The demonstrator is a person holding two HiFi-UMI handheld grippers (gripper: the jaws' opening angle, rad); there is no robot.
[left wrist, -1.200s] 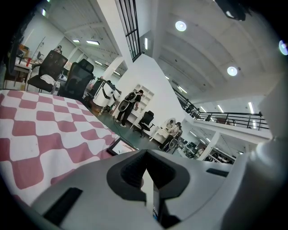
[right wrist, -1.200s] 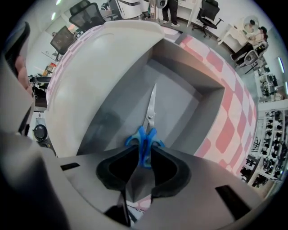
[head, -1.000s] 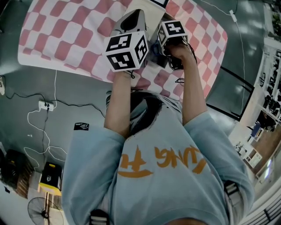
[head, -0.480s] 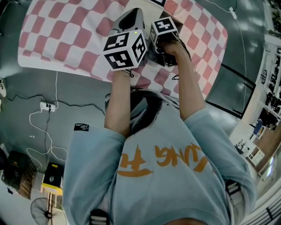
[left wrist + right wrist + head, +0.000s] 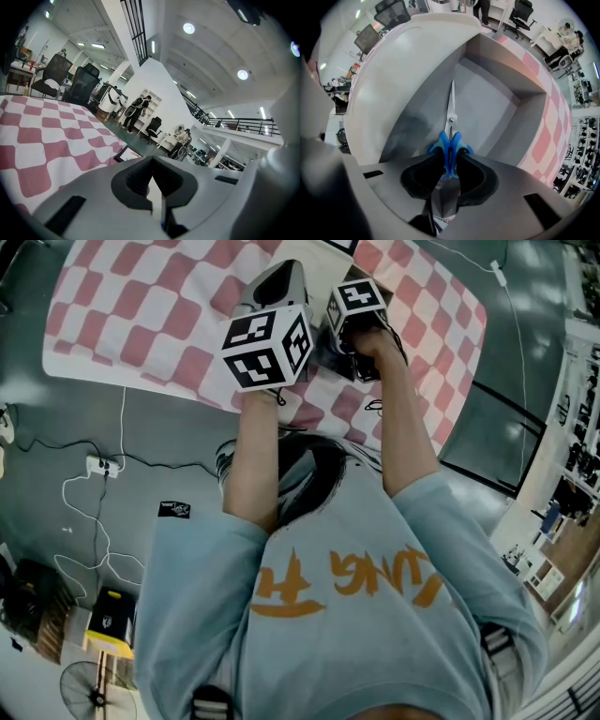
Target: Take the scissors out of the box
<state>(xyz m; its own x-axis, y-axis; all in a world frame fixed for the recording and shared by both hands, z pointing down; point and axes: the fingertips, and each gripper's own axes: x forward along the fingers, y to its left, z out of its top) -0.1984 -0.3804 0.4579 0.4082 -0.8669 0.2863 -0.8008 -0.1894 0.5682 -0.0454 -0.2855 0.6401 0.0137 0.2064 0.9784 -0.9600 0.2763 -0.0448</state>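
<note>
The scissors [image 5: 450, 140] sat inside the box [image 5: 506, 79], blue handles pinched by the fingers of the right gripper [image 5: 449, 161], which had just been closing. On the left gripper [image 5: 151, 176] the fingers were shut — anything between them couldn't be made out.

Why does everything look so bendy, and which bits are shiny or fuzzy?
Right gripper view: the wide lens curves the box walls, the scissors blade shines bright, and their blue handles, very close, look a bit soft. Left gripper view: the ceiling lamps glare and the checked cloth bows. Head view: the edges bend and the floor is dim.
</note>
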